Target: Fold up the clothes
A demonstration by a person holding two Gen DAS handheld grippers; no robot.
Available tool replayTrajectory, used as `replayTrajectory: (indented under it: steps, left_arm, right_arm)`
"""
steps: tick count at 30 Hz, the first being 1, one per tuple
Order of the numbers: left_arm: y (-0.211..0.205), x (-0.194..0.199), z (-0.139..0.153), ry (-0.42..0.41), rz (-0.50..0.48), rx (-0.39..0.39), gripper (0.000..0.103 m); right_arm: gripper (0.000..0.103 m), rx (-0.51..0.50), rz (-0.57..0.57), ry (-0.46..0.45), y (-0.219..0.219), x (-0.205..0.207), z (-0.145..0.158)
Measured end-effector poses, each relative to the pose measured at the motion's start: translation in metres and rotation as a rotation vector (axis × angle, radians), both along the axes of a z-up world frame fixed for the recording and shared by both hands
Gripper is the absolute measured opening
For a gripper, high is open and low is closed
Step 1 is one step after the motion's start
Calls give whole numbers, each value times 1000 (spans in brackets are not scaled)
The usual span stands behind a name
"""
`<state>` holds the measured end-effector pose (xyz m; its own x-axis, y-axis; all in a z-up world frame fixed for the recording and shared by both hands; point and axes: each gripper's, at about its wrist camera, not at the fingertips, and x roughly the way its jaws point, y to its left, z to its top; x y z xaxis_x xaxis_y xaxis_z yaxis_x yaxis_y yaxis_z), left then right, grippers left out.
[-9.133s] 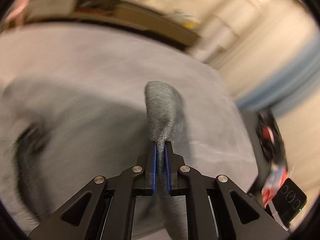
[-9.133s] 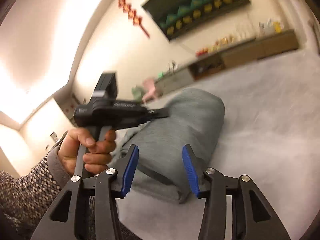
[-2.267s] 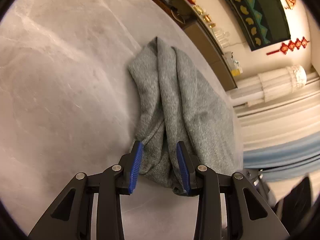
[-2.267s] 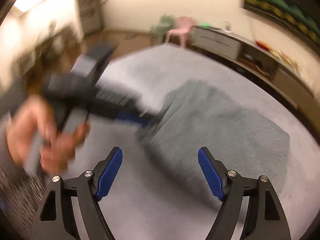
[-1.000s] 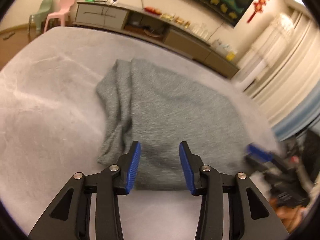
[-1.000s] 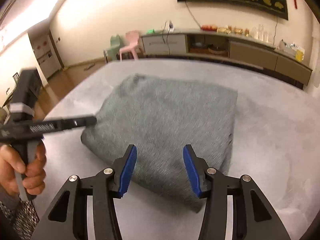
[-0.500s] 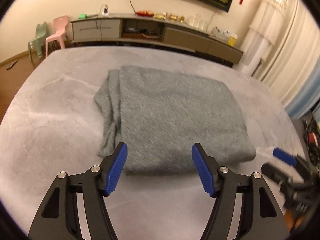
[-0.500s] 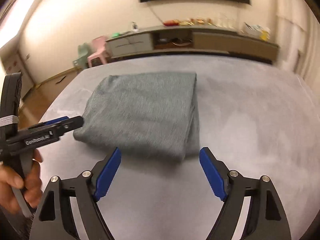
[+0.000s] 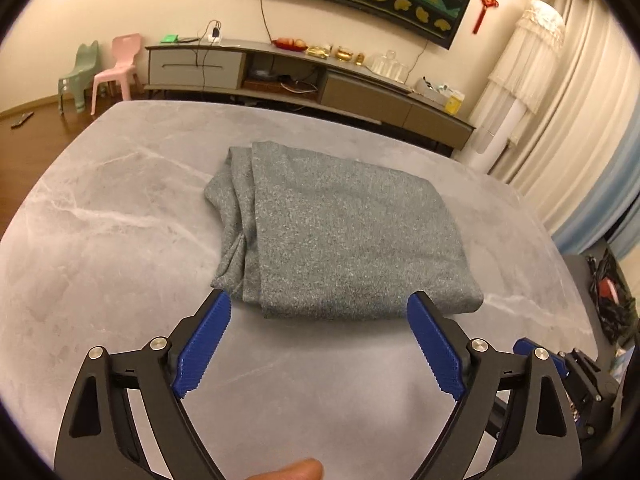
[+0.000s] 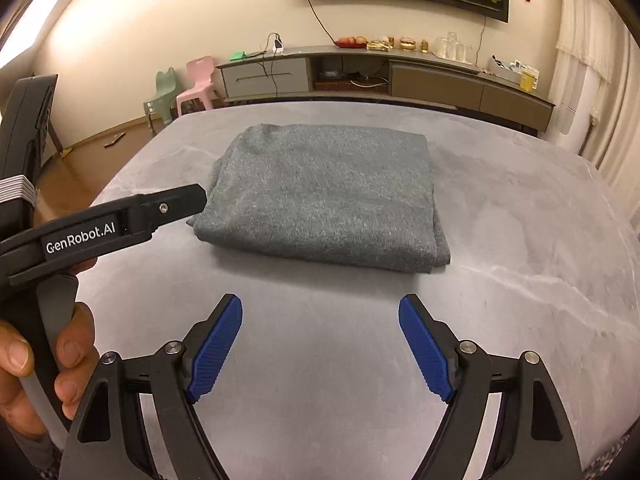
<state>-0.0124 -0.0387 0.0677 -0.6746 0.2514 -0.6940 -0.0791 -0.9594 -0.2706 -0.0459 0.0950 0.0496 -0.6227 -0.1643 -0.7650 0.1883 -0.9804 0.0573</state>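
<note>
A grey knit garment [image 9: 336,232] lies folded in a neat rectangle on the grey marble table [image 9: 100,240]; it also shows in the right wrist view [image 10: 324,196]. My left gripper [image 9: 318,320] is open and empty, just short of the garment's near edge. My right gripper [image 10: 320,320] is open and empty, a little back from the garment. The left gripper's body [image 10: 120,220] shows from the side in the right wrist view, held by a hand. Part of the right gripper [image 9: 560,364] shows low right in the left wrist view.
A long TV cabinet [image 10: 360,76] stands along the far wall. Two small chairs [image 9: 108,68] stand at the back left. Curtains [image 9: 580,100] hang to the right. A dark bag [image 9: 612,300] sits beyond the table's right edge.
Both grippers have opened wider and pulled back from the folded garment, which lies still. The left gripper held the cloth seconds ago and has let it go.
</note>
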Motion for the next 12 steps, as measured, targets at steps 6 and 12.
replayTrajectory:
  steps: [6, 12]
  left_arm:
    - [8, 0, 2, 6, -35, 9, 92]
    - [12, -1, 2, 0, -39, -10, 92]
  right_arm:
    - [82, 22, -6, 5, -1, 11, 7]
    - [82, 28, -3, 6, 2, 19, 14]
